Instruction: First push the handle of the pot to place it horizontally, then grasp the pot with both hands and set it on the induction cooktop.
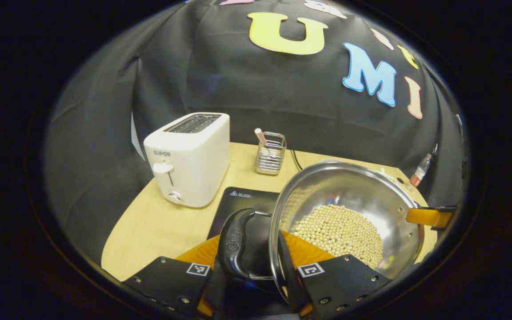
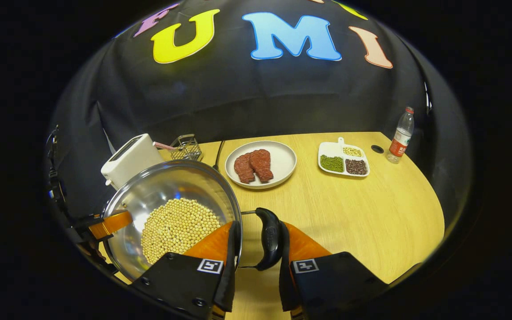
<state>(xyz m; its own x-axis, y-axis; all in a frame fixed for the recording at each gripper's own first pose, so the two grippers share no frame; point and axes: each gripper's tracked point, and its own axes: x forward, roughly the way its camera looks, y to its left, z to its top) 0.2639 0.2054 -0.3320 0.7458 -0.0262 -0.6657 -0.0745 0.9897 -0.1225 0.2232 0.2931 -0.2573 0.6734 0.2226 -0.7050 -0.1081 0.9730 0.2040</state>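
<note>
In the left gripper view, the toaster [image 1: 189,160] stands far left on the table [image 1: 149,226], a wire rack [image 1: 270,153] behind. The cooktop [image 1: 242,200] lies just ahead of the left gripper [image 1: 250,271] and below the pot [image 1: 349,218], which looks lifted and tilted, beans [image 1: 340,233] heaped inside. The left gripper is clenched on the pot's left handle [image 1: 234,242], one finger seemingly inside the rim.

In the right gripper view, the right gripper [image 2: 256,266] straddles the pot's rim and right handle [image 2: 268,238], fingers seemingly closed on them. A plate [image 2: 282,164], tray [image 2: 342,162] and bottle [image 2: 400,135] sit beyond.

Likely the carry step: the pot hangs between both grippers, handles level across, and the cooktop lies on the left gripper's side, so the move goes that way.
</note>
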